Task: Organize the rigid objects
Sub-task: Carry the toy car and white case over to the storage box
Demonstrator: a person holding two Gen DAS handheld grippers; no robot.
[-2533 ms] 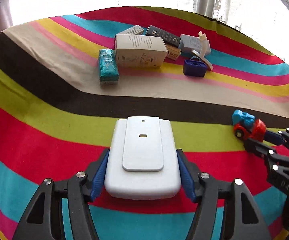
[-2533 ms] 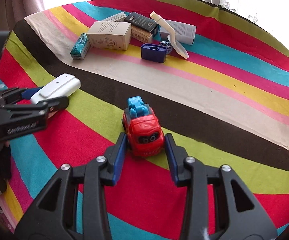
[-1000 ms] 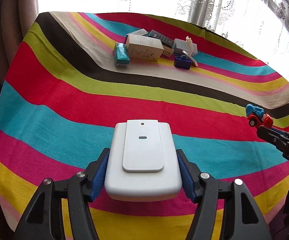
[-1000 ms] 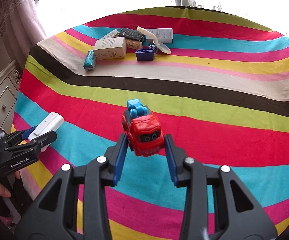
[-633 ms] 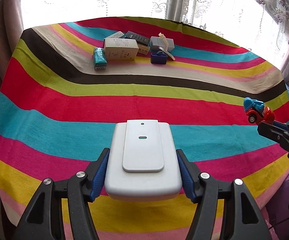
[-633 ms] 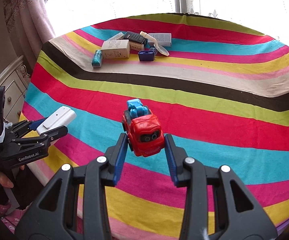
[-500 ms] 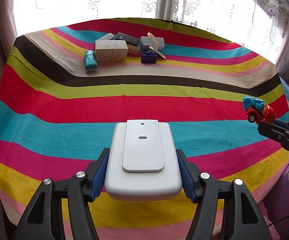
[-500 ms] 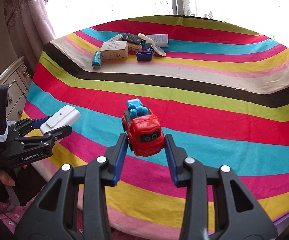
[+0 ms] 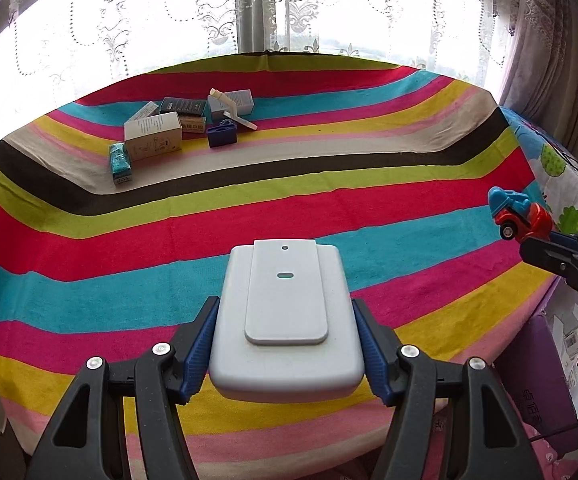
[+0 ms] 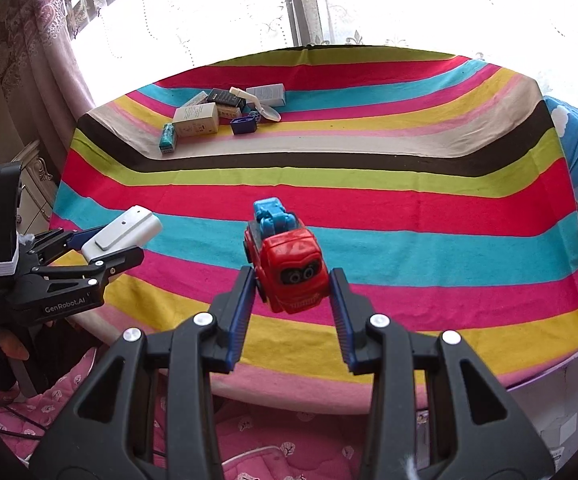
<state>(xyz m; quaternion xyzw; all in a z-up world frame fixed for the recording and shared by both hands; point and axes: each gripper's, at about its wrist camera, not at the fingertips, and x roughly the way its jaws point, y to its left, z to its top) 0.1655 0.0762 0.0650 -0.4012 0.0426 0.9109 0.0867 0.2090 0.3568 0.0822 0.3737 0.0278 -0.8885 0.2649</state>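
Both tools, left [image 9: 285, 344] gripping the white case [image 9: 287, 320] and right [image 10: 293, 304] the toy truck [image 10: 287, 256], have pulled farther back from the striped table [image 10: 369, 208].

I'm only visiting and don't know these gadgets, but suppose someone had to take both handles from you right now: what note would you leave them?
Left gripper: shut on the white device, held in the air above the near edge of the striped tablecloth.
Right gripper: shut on the red toy car, also held above the cloth.
Done: the boxes, teal packet, blue block and white spoon sit grouped at the far left of the table.
Left: set the device and the car down, probably with that group.
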